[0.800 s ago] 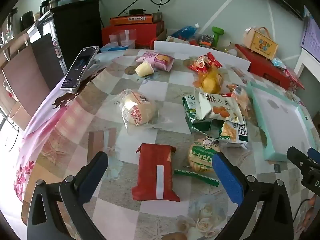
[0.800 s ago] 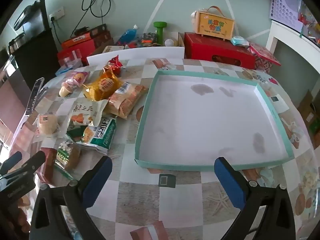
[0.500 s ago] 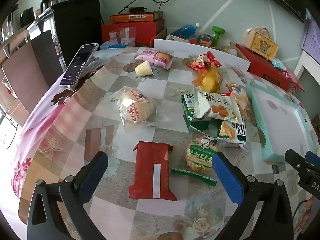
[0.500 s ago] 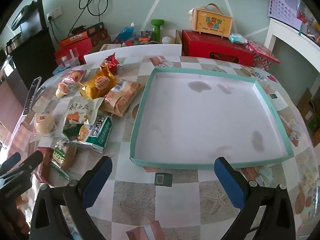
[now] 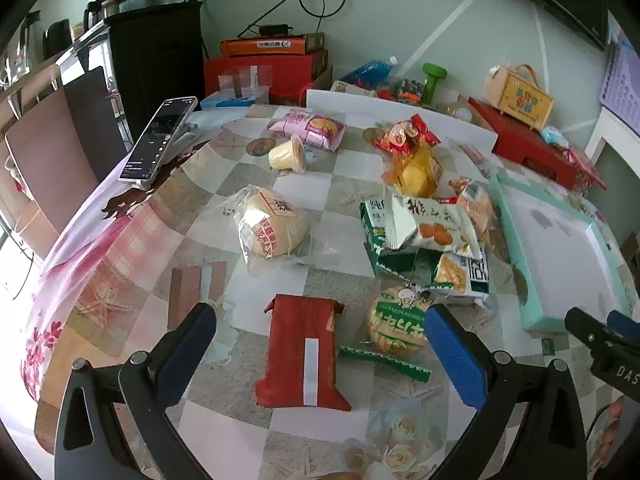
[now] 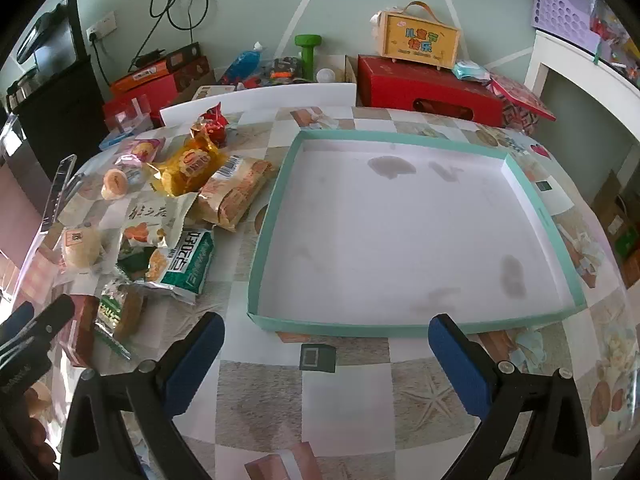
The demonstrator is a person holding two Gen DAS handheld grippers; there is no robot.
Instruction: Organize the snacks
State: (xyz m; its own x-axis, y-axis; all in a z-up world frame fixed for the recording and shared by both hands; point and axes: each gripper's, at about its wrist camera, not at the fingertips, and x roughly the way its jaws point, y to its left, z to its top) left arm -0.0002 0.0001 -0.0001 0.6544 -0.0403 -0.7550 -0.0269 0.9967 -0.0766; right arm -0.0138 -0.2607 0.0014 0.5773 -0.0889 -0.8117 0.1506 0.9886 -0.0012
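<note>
Your left gripper (image 5: 320,340) has its jaws spread wide with nothing between the pads; your right gripper (image 6: 326,342) is spread the same way and also grips nothing.

The left wrist view shows items the right wrist view shows only in part or not at all: the red packet (image 5: 302,356) lying flat in full, a phone (image 5: 158,142) propped near the table's left edge, and a pink snack bag (image 5: 306,128) near the far edge. The right wrist view alone shows the whole teal tray (image 6: 276,184), including all 4 walls.

The tray holds no snacks (its white floor shows only a few grey stains). It sits on the right half of the table (image 6: 348,396).

All snacks lie on the table left of the tray. The red packet lies directly between and just beyond your left gripper's fingertips, with a round green-label cracker pack (image 5: 396,320) beside it, close to the right-hand pad. A wrapped bun (image 5: 270,230) lies farther off toward the table's centre. The tray's near wall lies just beyond your right gripper's fingertips, apart from them.
</note>
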